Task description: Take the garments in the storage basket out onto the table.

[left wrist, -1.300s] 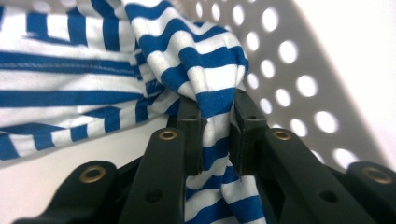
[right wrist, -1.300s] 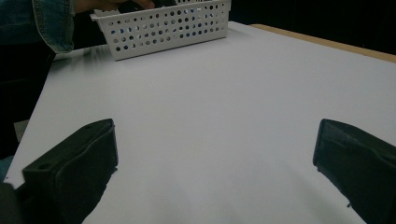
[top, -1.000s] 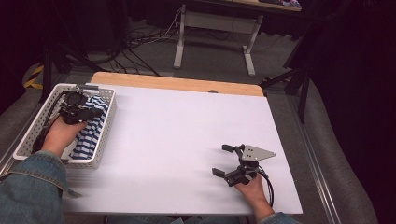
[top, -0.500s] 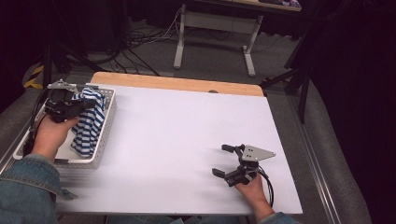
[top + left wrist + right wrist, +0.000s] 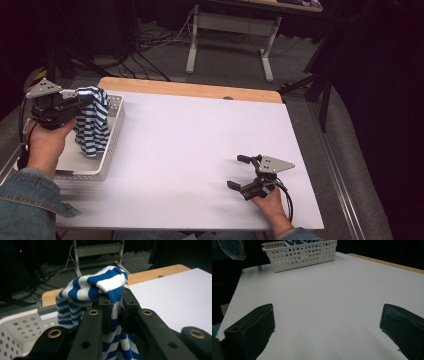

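Overhead, left tool (image 5: 82,100) pinches striped cloth (image 5: 93,122) above basket rim (image 5: 114,131).

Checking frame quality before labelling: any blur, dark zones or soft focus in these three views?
High view: the white table top is evenly lit, the surroundings nearly black, and the table's near left edge smears. Left gripper view: the striped cloth clamped in the left gripper is sharp, the background dim. Right gripper view: the right gripper looks soft up close, the basket clearer.
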The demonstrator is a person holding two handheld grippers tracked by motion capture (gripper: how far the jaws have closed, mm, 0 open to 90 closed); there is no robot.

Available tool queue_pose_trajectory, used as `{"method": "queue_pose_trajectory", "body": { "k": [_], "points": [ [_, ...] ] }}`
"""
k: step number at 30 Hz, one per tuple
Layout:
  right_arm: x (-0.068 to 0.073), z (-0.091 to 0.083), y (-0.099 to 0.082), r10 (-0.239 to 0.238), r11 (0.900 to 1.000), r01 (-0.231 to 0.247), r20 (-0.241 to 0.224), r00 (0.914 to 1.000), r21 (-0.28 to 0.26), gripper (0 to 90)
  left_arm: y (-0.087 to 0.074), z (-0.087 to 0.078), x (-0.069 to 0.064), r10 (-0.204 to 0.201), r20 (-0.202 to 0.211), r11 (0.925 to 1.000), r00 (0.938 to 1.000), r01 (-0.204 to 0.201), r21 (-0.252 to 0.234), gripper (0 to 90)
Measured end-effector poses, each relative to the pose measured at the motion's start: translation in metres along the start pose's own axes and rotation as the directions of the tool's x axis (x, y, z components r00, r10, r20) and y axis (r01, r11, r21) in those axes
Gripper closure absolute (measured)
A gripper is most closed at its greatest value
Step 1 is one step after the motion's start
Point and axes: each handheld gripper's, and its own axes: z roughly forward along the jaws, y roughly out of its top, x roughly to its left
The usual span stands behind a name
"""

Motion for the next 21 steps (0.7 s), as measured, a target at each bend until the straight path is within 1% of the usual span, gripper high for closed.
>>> {"method": "queue_pose_trajectory", "body": {
  "k": [1,3,5,6,11,16,19,21],
  "points": [
    [0.0,0.0,0.0,0.0,1.0,0.0,0.0,1.0,0.0,0.3,0.0,0.0,0.0,0.0,0.0,1.0,1.0,0.0,0.0,81.0],
    [0.0,0.0,0.0,-0.001,1.0,0.001,-0.002,1.0,0.0,0.3,0.003,-0.005,0.0,-0.01,0.005,0.9998,0.9999,0.01,-0.018,81.0],
    [0.0,0.0,0.0,-0.001,1.0,0.001,-0.002,1.0,0.0,0.3,0.003,-0.006,0.0,-0.01,0.011,0.9996,0.9999,0.011,-0.026,81.0],
    [0.0,0.0,0.0,-0.001,1.0,0.001,-0.001,1.0,0.0,0.3,0.005,-0.008,-0.001,-0.008,0.014,0.9992,0.9999,0.008,-0.039,81.0],
    [0.0,0.0,0.0,-0.001,1.0,0.001,-0.001,1.0,0.0,0.3,0.009,-0.01,-0.006,0.006,0.019,0.9985,0.9998,-0.005,-0.054,81.0],
    [0.0,0.0,0.0,0.0,1.0,0.0,0.0,1.0,0.0,0.3,0.021,-0.016,-0.017,0.025,0.043,0.9949,0.9988,-0.021,-0.098,81.0],
    [0.0,0.0,0.0,-0.001,1.0,0.001,-0.002,1.0,0.001,0.3,0.029,-0.019,-0.024,0.041,0.051,0.9928,0.9979,-0.035,-0.115,81.0],
    [0.0,0.0,0.0,-0.001,1.0,0.001,-0.003,1.0,0.001,0.3,0.034,-0.02,-0.029,0.044,0.069,0.9907,0.9967,-0.034,-0.132,81.0]
  ]
}}
